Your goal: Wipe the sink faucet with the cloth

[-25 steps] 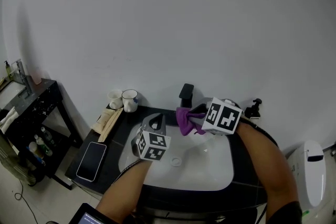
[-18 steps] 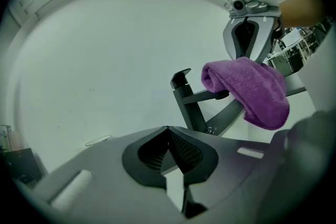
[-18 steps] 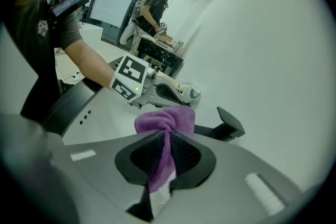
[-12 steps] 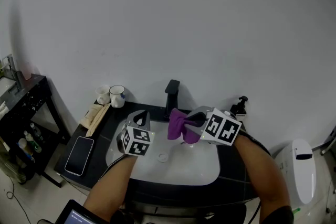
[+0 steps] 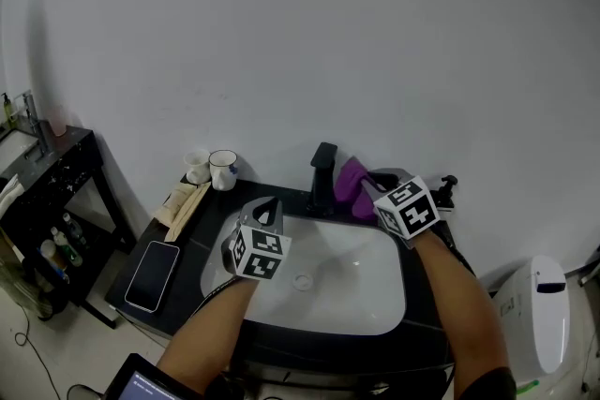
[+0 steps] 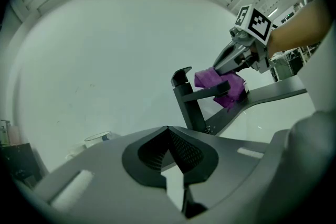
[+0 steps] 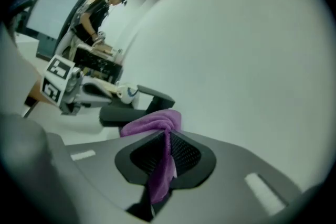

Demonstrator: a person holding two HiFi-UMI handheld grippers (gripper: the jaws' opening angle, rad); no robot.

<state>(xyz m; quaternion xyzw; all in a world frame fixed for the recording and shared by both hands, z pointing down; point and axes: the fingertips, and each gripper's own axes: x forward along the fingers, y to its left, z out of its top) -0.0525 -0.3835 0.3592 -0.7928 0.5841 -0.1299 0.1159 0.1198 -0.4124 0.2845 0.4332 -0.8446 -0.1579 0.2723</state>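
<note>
A black faucet (image 5: 323,173) stands at the back of the white sink (image 5: 375,295). My right gripper (image 5: 369,188) is shut on a purple cloth (image 5: 352,185) and holds it against the faucet's right side. In the right gripper view the cloth (image 7: 157,123) bunches out of the jaws and lies over the faucet spout (image 7: 134,110). The left gripper view shows the cloth (image 6: 220,84) draped on the faucet (image 6: 191,99). My left gripper (image 5: 267,213) hovers over the basin's left part, shut with nothing in it.
A phone (image 5: 157,263) lies on the dark counter at the left, with two cups (image 5: 223,170) behind it. A soap dispenser (image 5: 446,190) stands right of the faucet. A black side table (image 5: 47,183) is far left. A person (image 7: 94,18) stands in the background.
My right gripper has carried the purple cloth from over the basin, in front of the faucet, back and up to the faucet's right side. The left gripper has stayed over the basin.
</note>
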